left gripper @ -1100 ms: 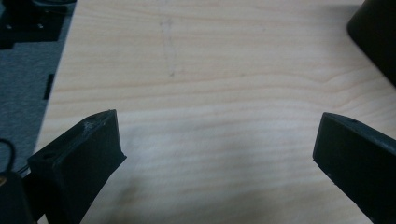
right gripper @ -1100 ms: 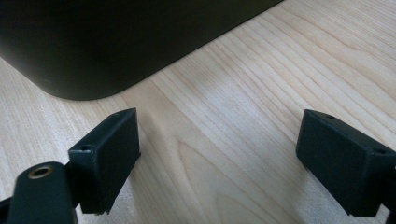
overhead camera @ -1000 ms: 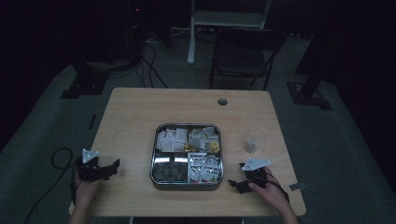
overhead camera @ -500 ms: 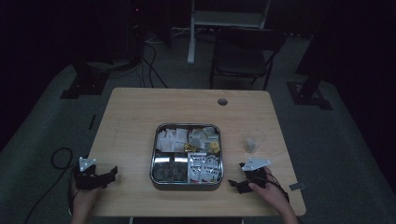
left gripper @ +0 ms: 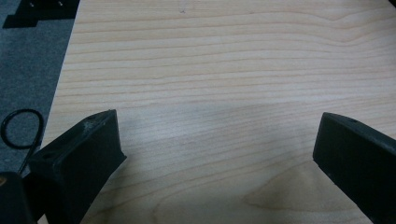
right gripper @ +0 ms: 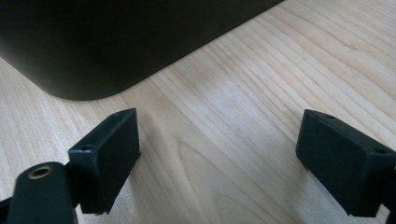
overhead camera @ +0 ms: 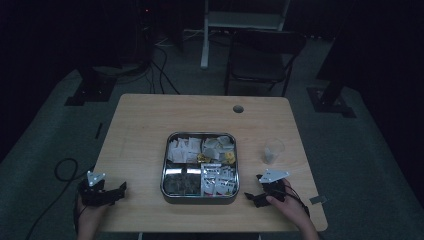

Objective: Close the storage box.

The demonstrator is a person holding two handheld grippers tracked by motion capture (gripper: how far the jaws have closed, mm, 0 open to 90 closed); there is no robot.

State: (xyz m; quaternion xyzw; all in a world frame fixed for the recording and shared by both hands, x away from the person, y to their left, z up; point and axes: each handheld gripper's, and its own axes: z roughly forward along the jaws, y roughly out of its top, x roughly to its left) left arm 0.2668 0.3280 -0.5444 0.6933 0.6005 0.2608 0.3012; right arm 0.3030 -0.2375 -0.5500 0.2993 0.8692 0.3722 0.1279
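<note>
Both grippers (overhead camera: 120, 189) (overhead camera: 250, 197) gape, seemingly resting beside tray (overhead camera: 200, 196).

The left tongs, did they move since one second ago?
Yes. The left tongs moved back toward the person and outward to the table's near-left edge, farther from the metal tray.

black claws (overhead camera: 122, 189), grey three-cornered plates (overhead camera: 95, 177).

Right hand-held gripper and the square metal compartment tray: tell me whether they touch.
Apart. The right gripper view shows bare wood between the open right hand-held gripper and the square metal compartment tray; the high view shows the same gap.
</note>
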